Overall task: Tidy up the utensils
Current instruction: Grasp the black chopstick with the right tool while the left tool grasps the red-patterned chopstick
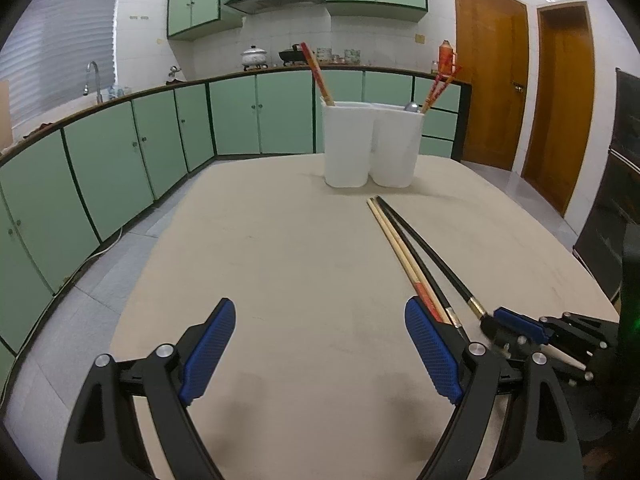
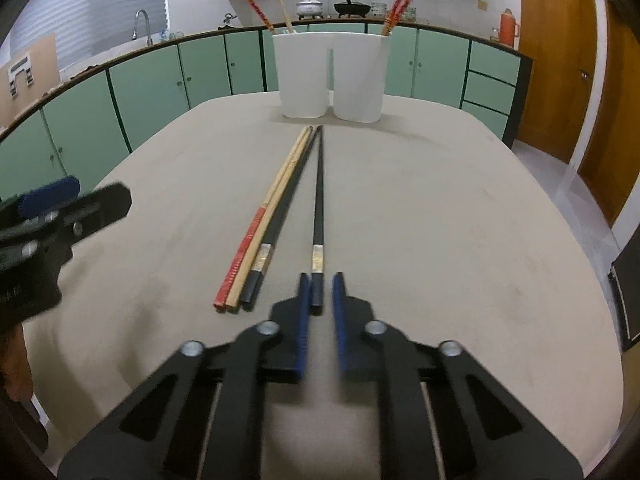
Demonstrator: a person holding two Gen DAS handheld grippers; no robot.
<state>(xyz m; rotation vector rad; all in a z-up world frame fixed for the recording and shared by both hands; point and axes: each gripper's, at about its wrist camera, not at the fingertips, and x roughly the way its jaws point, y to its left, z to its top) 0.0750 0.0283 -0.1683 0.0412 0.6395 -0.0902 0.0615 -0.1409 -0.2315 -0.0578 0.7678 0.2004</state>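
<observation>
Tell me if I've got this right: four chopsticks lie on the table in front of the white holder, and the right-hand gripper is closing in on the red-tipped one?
Not quite. The right gripper straddles the end of a black chopstick lying slightly apart, not the red-tipped one, as the right wrist view shows. Four chopsticks do lie on the table before the white holder.

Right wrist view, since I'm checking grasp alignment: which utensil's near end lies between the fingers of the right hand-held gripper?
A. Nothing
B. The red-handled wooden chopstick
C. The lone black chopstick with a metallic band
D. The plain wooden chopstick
C: the lone black chopstick with a metallic band ends between the fingers of the right hand-held gripper, which have not closed on it.
</observation>
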